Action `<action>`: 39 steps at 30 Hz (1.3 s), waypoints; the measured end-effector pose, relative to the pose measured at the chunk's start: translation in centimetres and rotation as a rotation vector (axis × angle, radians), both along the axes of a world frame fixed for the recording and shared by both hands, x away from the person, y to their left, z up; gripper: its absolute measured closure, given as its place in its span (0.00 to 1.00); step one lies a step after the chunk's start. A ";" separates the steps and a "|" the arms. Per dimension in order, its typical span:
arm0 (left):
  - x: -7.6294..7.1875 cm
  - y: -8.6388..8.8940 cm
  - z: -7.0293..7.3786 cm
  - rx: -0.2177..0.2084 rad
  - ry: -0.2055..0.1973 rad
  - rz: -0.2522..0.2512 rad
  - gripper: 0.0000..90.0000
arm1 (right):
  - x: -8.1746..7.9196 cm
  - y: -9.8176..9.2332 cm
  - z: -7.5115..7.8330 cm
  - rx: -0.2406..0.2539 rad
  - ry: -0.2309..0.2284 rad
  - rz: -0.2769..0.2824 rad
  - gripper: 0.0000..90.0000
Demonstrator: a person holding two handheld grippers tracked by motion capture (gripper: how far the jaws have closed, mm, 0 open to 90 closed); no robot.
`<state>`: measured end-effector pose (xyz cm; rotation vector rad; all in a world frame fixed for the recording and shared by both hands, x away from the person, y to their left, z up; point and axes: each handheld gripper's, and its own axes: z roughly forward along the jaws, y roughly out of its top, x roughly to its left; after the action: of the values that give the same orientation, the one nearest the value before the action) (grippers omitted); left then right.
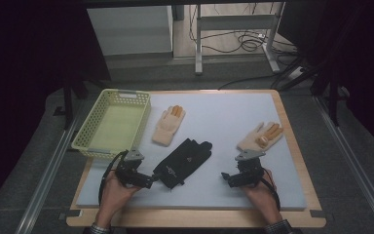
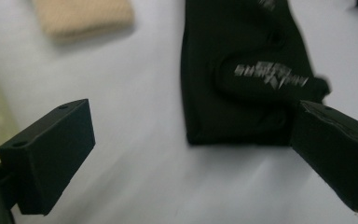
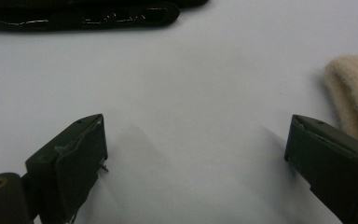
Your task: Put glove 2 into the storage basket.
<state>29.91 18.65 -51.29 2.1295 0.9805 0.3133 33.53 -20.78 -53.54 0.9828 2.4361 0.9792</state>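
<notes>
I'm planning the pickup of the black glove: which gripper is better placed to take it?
Left. The left gripper sits right at the cuff of the black glove, jaws open. The right gripper is farther off, open over bare mat, nearer the beige glove.

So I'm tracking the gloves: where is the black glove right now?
In the high view the black glove lies near the middle of the white mat, just beyond the open left gripper, with a beige glove behind it.

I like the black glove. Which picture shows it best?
The high view: the whole black glove lies flat there, cuff to fingers. The left gripper view shows its cuff end and white logo close up, blurred; the right gripper view catches just its edge.
</notes>
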 end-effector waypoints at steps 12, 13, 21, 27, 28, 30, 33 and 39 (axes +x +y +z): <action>2.8 -6.1 0.9 0.068 0.001 -0.109 0.00 | 0.0 0.0 0.0 0.002 -0.001 0.000 0.06; 3.0 -6.7 0.7 0.074 0.010 -0.109 0.00 | 0.0 0.0 0.0 0.002 -0.001 -0.001 0.06; 5.0 -8.9 -0.6 0.124 0.050 -0.105 0.00 | 0.0 0.0 0.0 0.001 -0.001 0.000 0.06; 4.9 -9.8 -1.6 0.144 0.083 -0.138 0.00 | 0.0 0.0 0.0 0.002 -0.001 -0.001 0.06; 4.7 -10.0 -1.7 0.166 0.079 -0.146 0.00 | 0.0 0.0 0.0 0.002 -0.001 -0.001 0.06; 4.3 -10.4 -2.0 0.219 0.049 -0.157 0.00 | 0.0 0.0 0.0 0.002 -0.001 -0.001 0.06; 4.5 -10.3 -1.9 0.226 0.049 -0.144 0.00 | 0.0 0.0 0.0 0.002 0.000 -0.001 0.06; 5.6 -9.2 -2.4 0.164 0.110 -0.115 0.00 | 0.0 0.0 0.0 0.002 -0.001 -0.001 0.06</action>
<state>35.47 9.47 -53.64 2.3636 0.9168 0.2285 33.51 -20.78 -53.56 0.9837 2.4339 0.9819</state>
